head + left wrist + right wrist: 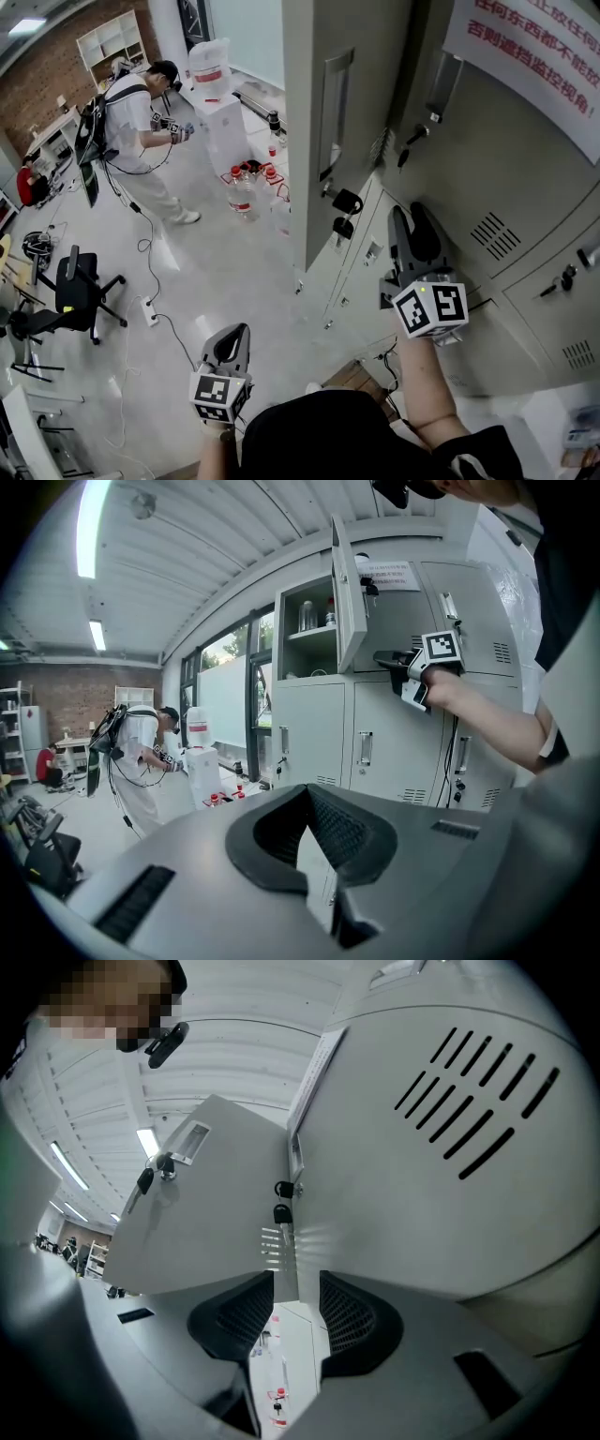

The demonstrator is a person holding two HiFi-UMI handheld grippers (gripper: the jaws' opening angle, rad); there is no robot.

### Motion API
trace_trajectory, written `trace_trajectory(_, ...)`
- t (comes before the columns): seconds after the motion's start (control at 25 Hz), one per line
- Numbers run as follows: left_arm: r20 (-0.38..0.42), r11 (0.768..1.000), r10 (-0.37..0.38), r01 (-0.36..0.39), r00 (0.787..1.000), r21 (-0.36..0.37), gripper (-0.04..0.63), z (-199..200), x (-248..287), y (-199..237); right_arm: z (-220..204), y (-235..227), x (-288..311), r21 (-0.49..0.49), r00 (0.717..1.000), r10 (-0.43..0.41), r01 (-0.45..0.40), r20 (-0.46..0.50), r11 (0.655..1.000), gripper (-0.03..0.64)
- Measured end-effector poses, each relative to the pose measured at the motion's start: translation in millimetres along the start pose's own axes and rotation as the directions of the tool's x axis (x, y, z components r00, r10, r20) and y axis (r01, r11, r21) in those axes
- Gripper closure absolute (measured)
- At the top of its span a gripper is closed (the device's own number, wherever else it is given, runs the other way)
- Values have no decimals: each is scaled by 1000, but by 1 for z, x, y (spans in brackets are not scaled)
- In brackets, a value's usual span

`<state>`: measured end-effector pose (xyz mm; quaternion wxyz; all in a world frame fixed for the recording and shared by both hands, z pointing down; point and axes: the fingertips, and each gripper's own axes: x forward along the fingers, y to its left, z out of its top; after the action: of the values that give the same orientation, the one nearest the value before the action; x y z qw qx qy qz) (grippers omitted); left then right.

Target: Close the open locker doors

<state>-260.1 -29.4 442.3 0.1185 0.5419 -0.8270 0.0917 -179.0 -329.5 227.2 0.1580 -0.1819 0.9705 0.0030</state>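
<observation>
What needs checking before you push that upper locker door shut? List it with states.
1. Upper door open, outer face toward right claw: ok.
2. The right claw open, empty: ok.
3. The right claw touching door: cannot tell.
4. Hanging keys in door lock won't snag: cannot tell.
5. Idle left claw low, shut, clear of swing: ok.
6. Other person by water dispenser, far off: ok.

Bottom centre: my left gripper [305,789], dark ribbed jaws tip to tip | upper centre: I see a grey metal locker door [347,602] swung open | just right: right gripper [381,657] at its edge | left: person in white shirt [136,752] beside white water dispenser [200,761]
</observation>
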Motion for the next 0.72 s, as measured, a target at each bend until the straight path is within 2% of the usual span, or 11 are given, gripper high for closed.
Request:
trace_trajectory(0.16, -4, 1000, 6, -6, 1000, -7, 577, -2, -2, 6, 3, 5, 10, 9, 999, 18, -18, -27, 1000, 457)
trace_trajectory(0.52, -3, 1000, -2, 2, 1000, -11, 577, -2, -3, 9, 3, -1, 25, 44, 995, -73, 76, -64, 996, 523)
trace_trajectory(0.72, 0, 1000, -8, 8, 1000, -8, 577, -2, -6, 14, 0, 3, 24, 61, 997, -44, 48, -68, 997, 518)
